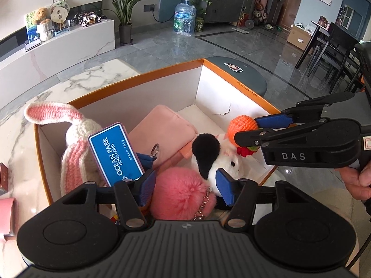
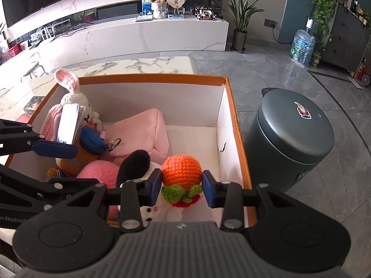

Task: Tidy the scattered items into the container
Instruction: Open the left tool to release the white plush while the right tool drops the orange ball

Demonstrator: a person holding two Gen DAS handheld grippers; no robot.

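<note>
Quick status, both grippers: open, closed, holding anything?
Left gripper: open around the pink pompom, not visibly clamping it.
Right gripper: shut on the orange crochet toy.

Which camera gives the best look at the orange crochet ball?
The right wrist view: the orange crochet ball sits centred between the right gripper's pads, green leaves visible. The left wrist view shows it small, partly hidden behind that gripper's fingers.

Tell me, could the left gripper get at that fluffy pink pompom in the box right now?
Probably yes. The left gripper is open above the box, and the pink pompom lies uncovered right between its fingers. The right gripper is off to the side with the orange crochet toy, so nothing seems to block it.
</note>
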